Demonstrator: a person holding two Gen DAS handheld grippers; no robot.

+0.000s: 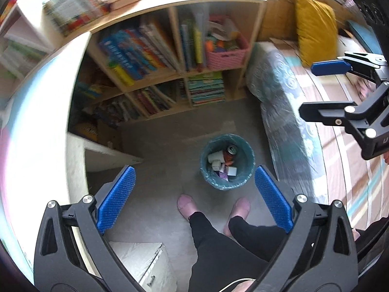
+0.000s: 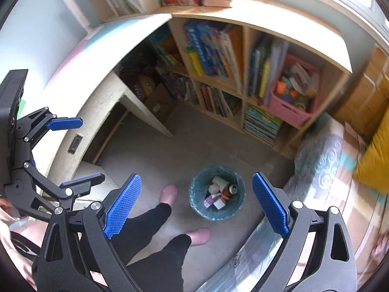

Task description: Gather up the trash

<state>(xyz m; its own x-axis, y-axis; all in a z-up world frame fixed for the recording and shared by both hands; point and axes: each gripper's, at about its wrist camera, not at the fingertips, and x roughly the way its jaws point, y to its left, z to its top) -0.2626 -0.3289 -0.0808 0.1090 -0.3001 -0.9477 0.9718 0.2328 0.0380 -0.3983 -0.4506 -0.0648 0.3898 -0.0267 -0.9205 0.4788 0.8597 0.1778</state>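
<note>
My left gripper (image 1: 194, 199) is spread wide, nothing between the blue pads (image 1: 116, 199). My right gripper (image 2: 197, 204) same: jaws apart, empty. Both are held high above the floor (image 1: 165, 131), pointing down.

Trash bin (image 1: 227, 161) sits on the floor well below both grippers, framed between the fingers in each wrist view, closer to the right finger in the left view. It stands just ahead of my feet (image 1: 186, 205), beside the bed (image 1: 287, 121) edge, apart from the bookshelf (image 1: 175, 56). In the right view the bin (image 2: 217, 193) is between my foot (image 2: 169, 193) and the bed (image 2: 323, 160).

Bin look: small, round, upright, lined with a teal plastic bag (image 1: 248, 170) folded over the rim. Inside: a drinks can (image 1: 231, 152) with an orange-red body, top facing up, plus white cup-like piece (image 1: 215, 156), small white boxes (image 1: 232, 170) and a purple-white carton (image 1: 223, 175). Partly filled, contents below the rim.

From the left view my right gripper (image 1: 316, 91) shows at the right edge over the bed, jaws apart. From the right view my left gripper (image 2: 80, 150) shows at the left edge by the worktop (image 2: 102, 56), also apart.

Yellow pillow (image 1: 313, 31) on the bed; pink basket (image 1: 227, 48) in the shelf. Background blurred.
</note>
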